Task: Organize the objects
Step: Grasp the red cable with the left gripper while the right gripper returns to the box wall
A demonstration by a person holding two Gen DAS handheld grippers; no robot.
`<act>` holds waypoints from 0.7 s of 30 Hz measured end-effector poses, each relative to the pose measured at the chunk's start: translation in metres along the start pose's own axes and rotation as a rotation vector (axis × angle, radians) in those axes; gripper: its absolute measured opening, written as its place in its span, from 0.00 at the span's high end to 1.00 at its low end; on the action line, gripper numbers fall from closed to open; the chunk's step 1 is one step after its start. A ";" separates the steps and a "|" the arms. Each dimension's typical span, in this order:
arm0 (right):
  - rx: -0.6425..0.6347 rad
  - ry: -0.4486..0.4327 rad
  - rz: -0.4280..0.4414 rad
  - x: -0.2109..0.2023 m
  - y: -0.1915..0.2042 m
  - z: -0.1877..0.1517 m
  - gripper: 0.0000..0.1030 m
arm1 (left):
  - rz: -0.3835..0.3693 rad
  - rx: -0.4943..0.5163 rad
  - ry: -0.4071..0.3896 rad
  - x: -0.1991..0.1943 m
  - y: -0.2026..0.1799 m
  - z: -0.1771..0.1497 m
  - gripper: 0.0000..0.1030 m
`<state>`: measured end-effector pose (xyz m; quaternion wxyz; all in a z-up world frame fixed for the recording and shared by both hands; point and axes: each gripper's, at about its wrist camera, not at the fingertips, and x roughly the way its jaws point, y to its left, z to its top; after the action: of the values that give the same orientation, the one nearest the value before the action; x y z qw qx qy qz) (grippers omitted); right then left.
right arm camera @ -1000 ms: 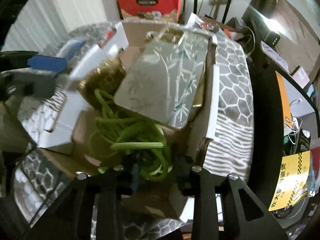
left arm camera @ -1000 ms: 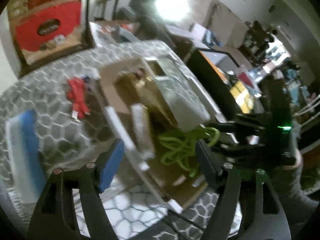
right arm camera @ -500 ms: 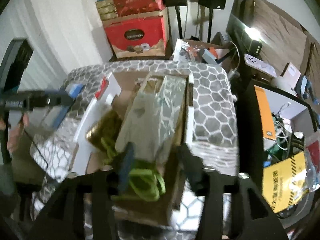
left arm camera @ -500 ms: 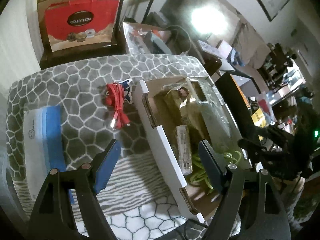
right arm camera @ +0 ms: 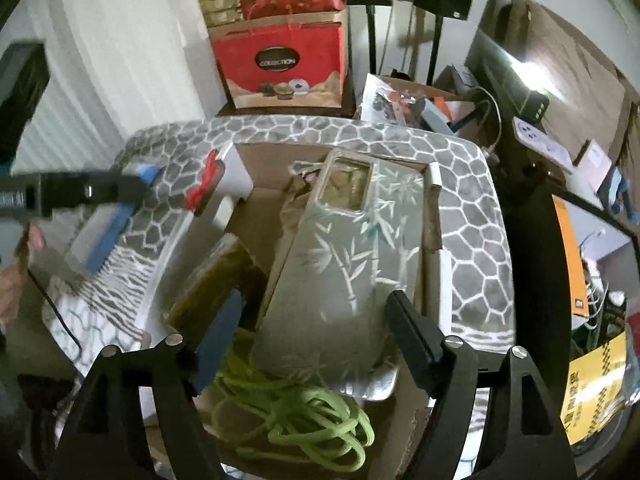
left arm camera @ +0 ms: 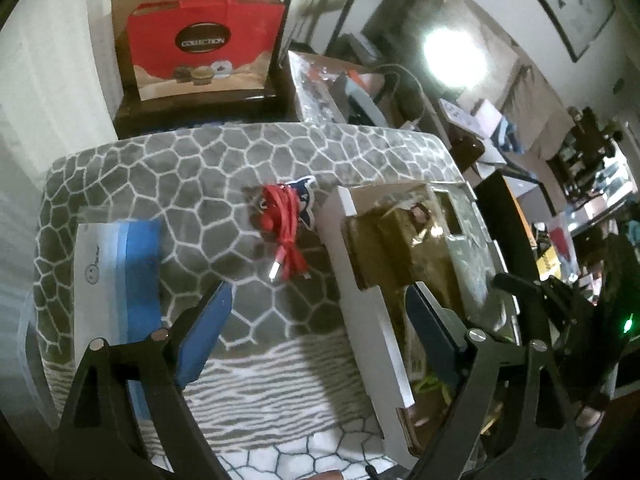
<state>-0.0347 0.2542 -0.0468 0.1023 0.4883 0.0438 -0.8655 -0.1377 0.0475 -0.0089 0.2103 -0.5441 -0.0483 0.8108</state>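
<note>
Red coiled USB cable (left arm camera: 285,222) lies on the table just left of the cardboard box (left arm camera: 362,276) | left fingers (left arm camera: 316,332) spread empty toward it | right fingers (right arm camera: 316,332) released above box, load delivered

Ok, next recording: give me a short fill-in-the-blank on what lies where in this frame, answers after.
1. The coiled cable lying on the patterned cloth, outside the cardboard box, is ____ in colour.
2. The green cord lies ____ the box.
3. The phone case is printed with ____ stalks.
4. Both the left claw and the right claw are open and hold ____.

Answers: red; inside; bamboo; nothing
</note>
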 end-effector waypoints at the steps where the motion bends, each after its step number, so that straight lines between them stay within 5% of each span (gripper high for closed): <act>1: -0.030 0.005 -0.042 0.002 0.004 -0.001 0.26 | 0.005 -0.003 0.001 0.002 0.001 0.001 0.15; 8: -0.039 0.005 -0.076 -0.002 -0.008 -0.007 0.26 | 0.056 -0.026 0.021 0.016 0.017 0.012 0.15; 13: 0.023 -0.035 0.038 -0.025 -0.021 -0.009 0.26 | 0.115 -0.020 0.056 0.041 0.021 0.022 0.15; 21: 0.145 -0.077 -0.033 -0.048 -0.063 -0.015 0.26 | 0.160 0.004 0.108 0.077 0.018 0.028 0.42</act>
<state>-0.0115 0.3253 -0.0153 0.0541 0.4600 -0.0151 -0.8862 -0.1926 0.0654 -0.0696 0.1483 -0.5886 0.0082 0.7947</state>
